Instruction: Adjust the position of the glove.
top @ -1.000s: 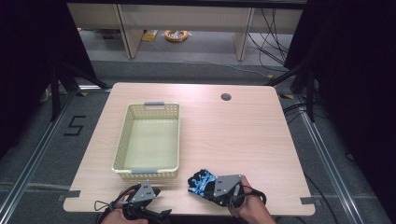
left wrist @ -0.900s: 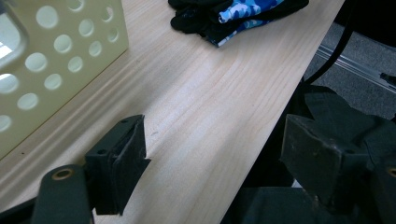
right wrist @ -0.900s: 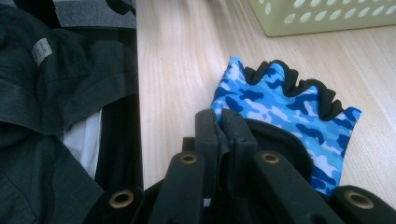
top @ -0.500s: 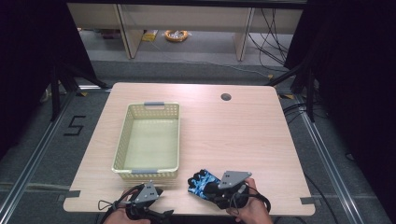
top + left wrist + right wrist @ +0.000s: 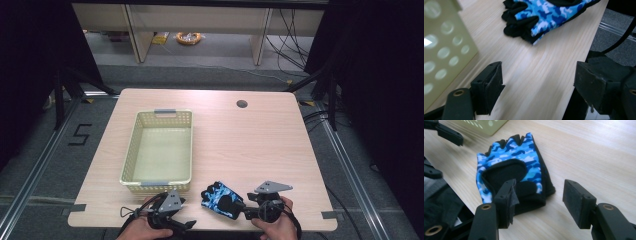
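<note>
A blue camouflage fingerless glove [image 5: 220, 198] [image 5: 511, 162] lies flat on the wooden table [image 5: 250, 145] near its front edge. My right gripper [image 5: 240, 210] [image 5: 541, 191] sits just behind the glove's black cuff. Its jaws have just been opening and stand apart, with mostly bare table between them and no pad pressing the glove. My left gripper [image 5: 186, 224] [image 5: 541, 75] is open over bare wood at the front edge, left of the glove [image 5: 544, 12], between it and the basket.
A pale yellow perforated basket [image 5: 131, 150] [image 5: 444, 50] [image 5: 484, 125] stands empty on the table's left half. A round cable hole [image 5: 242, 104] is at the back. The left gripper's jaw tips [image 5: 449, 133] appear in the right gripper view's upper left.
My right gripper has opened, let go of the glove and drawn back to the right; the glove now lies flat. My left gripper has shifted right along the front edge.
</note>
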Tool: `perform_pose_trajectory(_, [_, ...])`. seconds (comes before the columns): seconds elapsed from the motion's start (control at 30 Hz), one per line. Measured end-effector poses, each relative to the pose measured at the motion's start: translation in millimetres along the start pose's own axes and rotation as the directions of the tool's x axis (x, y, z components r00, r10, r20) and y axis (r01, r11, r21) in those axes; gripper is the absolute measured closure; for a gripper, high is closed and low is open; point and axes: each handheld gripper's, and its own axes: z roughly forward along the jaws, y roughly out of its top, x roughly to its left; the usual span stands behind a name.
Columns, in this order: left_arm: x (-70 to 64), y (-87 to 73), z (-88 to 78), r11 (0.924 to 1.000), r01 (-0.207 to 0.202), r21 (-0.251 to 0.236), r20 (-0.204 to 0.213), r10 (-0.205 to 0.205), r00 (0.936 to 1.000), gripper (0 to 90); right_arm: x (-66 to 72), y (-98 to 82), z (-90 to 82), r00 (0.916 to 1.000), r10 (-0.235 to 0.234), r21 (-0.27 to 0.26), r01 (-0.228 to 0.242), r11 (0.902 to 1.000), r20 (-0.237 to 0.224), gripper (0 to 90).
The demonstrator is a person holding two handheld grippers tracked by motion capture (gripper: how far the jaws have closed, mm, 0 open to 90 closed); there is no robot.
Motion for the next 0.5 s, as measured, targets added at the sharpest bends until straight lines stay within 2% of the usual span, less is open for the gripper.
perform_pose_trajectory(0.03, [-1.9,1.9,2.3,0.9999,0.014,-0.004,0.003,-0.014,0.9999,22.8,0.6,-0.1,1.4,0.9994,0.029,0.008,-0.029,0.9995,-0.016,44.7])
perform_pose_trajectory(0.07, [-2.0,4.6,3.5,1.0000,-0.006,0.001,0.004,0.006,1.0000,22.9,-0.6,0.3,2.6,0.9998,0.019,0.013,-0.019,0.9997,-0.010,44.0])
perform_pose_trajectory(0.1, [-1.6,7.3,5.2,0.9997,-0.025,0.002,0.007,0.025,0.9997,23.0,-0.7,0.3,3.8,0.9995,0.030,0.007,-0.030,0.9995,-0.003,43.6])
perform_pose_trajectory(0.13, [-3.1,9.3,7.3,1.0000,-0.009,0.000,0.008,0.009,0.9999,23.1,-1.1,0.7,4.6,0.9992,0.041,0.011,-0.041,0.9991,-0.001,43.3])
perform_pose_trajectory(0.17, [-3.5,12.7,9.5,0.9998,-0.020,-0.001,0.012,0.020,0.9997,23.2,-1.3,1.2,5.7,0.9981,0.061,0.028,-0.061,0.9978,-0.009,43.0])
perform_pose_trajectory(0.2, [-2.4,14.9,10.5,0.9992,-0.039,0.005,0.007,0.039,0.9992,23.4,-1.6,1.4,8.1,0.9986,0.052,0.004,-0.052,0.9987,-0.012,42.9])
perform_pose_trajectory(0.23, [-3.5,17.1,13.0,0.9998,-0.020,0.003,0.019,0.020,0.9996,23.6,-1.6,2.1,8.9,0.9983,0.057,0.005,-0.057,0.9984,-0.013,42.8])
perform_pose_trajectory(0.27, [-2.7,20.0,15.5,0.9992,-0.040,0.001,0.012,0.040,0.9991,23.7,-1.2,2.9,9.9,0.9978,0.064,0.004,-0.064,0.9979,-0.018,42.6])
perform_pose_trajectory(0.3, [-3.5,22.1,18.0,0.9996,-0.026,0.005,0.010,0.026,0.9996,24.0,-1.6,4.1,11.2,0.9978,0.062,-0.002,-0.062,0.9981,-0.024,42.4])
perform_pose_trajectory(0.33, [-3.5,24.3,20.1,0.9994,-0.031,0.016,0.009,0.031,0.9995,24.4,-0.5,5.5,10.5,0.9960,0.082,0.017,-0.081,0.9965,-0.034,42.4])
perform_pose_trajectory(0.37, [-4.3,26.4,22.6,0.9993,-0.034,0.016,0.020,0.034,0.9992,24.4,-0.7,5.9,12.4,0.9969,0.071,-0.009,-0.071,0.9974,-0.035,42.3])
perform_pose_trajectory(0.4, [-5.0,28.0,25.2,0.9990,-0.040,0.020,0.023,0.039,0.9990,24.5,1.1,6.8,12.1,0.9960,0.083,0.017,-0.083,0.9964,-0.033,42.3])
perform_pose_trajectory(0.43, [-6.0,29.4,27.8,0.9988,-0.044,0.023,0.025,0.044,0.9987,24.4,0.5,7.1,14.9,0.9973,0.065,0.008,-0.065,0.9979,-0.034,42.2])
perform_pose_trajectory(0.47, [-6.2,31.0,29.6,0.9981,-0.052,0.033,0.023,0.051,0.9984,24.5,0.3,7.9,16.6,0.9976,0.064,0.022,-0.064,0.9977,-0.025,42.0])
perform_pose_trajectory(0.5, [-6.7,32.1,31.7,0.9980,-0.052,0.035,0.014,0.052,0.9986,24.6,0.9,8.7,19.0,0.9960,0.087,0.043,-0.086,0.9953,-0.018,41.9])
